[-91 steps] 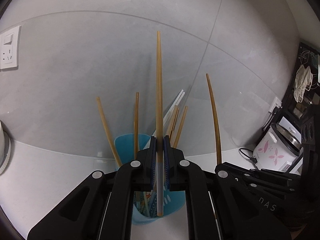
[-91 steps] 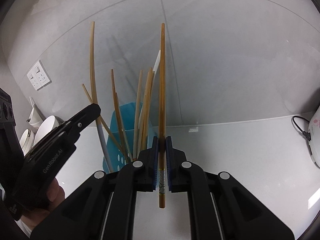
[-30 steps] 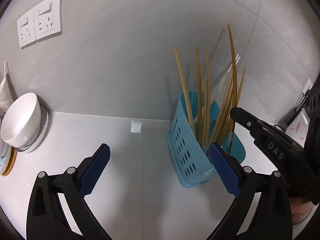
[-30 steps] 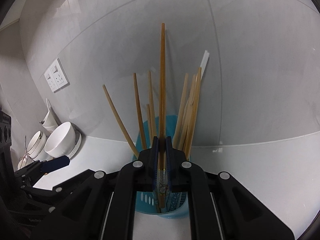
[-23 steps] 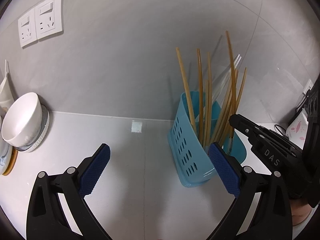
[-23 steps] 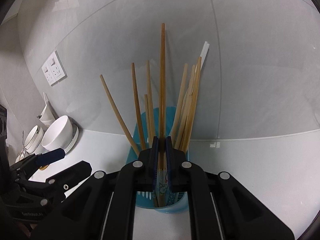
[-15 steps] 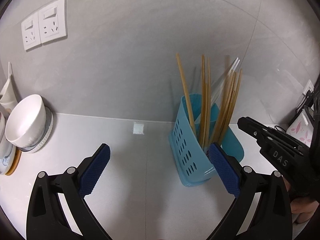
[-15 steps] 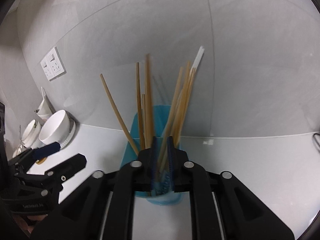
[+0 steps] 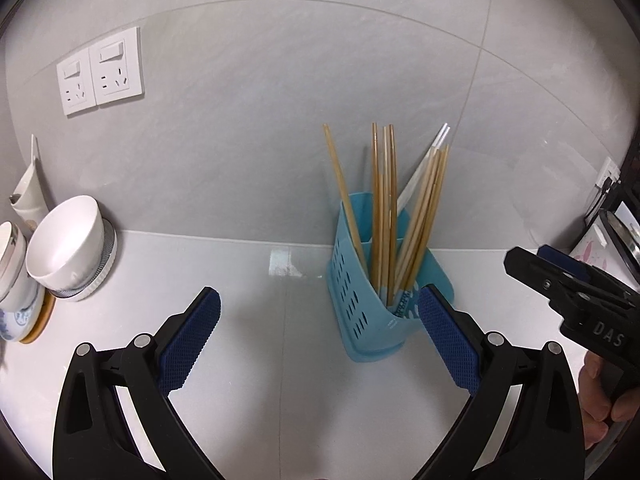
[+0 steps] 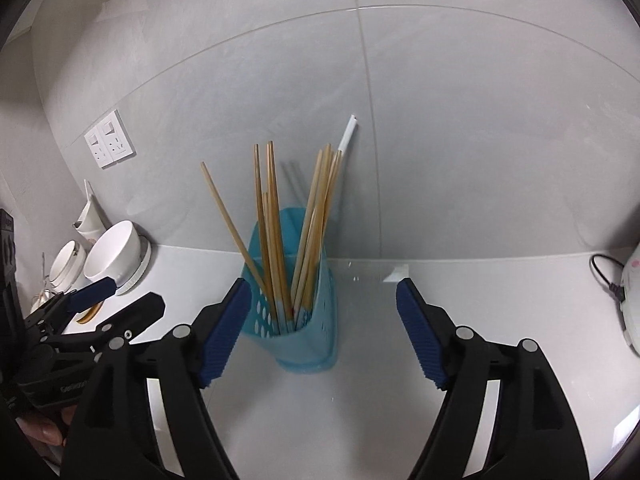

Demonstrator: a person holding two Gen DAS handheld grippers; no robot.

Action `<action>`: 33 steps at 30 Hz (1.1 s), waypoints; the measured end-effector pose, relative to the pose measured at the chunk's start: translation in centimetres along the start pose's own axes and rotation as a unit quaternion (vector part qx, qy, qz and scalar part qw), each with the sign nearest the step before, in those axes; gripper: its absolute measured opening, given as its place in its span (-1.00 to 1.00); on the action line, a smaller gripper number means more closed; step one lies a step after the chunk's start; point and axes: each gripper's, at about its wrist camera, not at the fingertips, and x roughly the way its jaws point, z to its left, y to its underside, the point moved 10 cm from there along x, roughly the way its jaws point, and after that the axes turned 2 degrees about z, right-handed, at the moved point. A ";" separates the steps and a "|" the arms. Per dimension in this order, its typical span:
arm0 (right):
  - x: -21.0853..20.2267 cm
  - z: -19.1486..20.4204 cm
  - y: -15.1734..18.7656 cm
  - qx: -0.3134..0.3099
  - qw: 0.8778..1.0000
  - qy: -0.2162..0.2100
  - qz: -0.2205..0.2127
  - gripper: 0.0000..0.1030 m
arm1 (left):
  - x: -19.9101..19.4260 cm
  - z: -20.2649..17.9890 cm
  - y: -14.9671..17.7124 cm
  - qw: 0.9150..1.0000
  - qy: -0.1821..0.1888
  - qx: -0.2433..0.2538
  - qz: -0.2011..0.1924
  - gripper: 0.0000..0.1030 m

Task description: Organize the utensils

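On a white countertop (image 9: pixel 280 380) against a grey tiled wall (image 9: pixel 260 140) stands a blue perforated utensil holder (image 10: pixel 304 332), upright and set near the wall. Wooden chopsticks (image 10: pixel 272 232) fill it, standing on end and fanning outward: one leans far to the left, a few stand nearly straight, and a cluster tilts to the right. A pale white stick (image 10: pixel 347 132) rises above them at the far right of the bunch, leaning toward the wall.

Nearest the camera in the right wrist view, the right gripper (image 10: pixel 322 328) has its jaws spread wide, having just been opening; the holder sits in the gap between the blue ribbed pads (image 10: pixel 226 328), and neither pad presses on it or on any chopstick. The left gripper (image 9: pixel 318 344) is likewise spread wide and holds nothing; its right pad shows just in front of the holder's base, while its left pad is over bare counter.

To the left, beside the wall, a white bowl (image 9: pixel 64 240) rests tilted on a ribbed plate (image 9: pixel 102 268), with more crockery (image 9: pixel 12 280) behind it at the picture's edge. A double wall socket (image 9: pixel 100 72) is fixed above them. At the far right, a white rice cooker (image 10: pixel 632 300) with a black cord (image 10: pixel 608 276) shows partly at the frame's edge.
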 end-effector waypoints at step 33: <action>-1.4 -1.4 2.1 -0.006 0.999 0.030 0.021 0.85 | -0.7 -2.0 1.1 1.000 0.017 0.007 0.013 0.89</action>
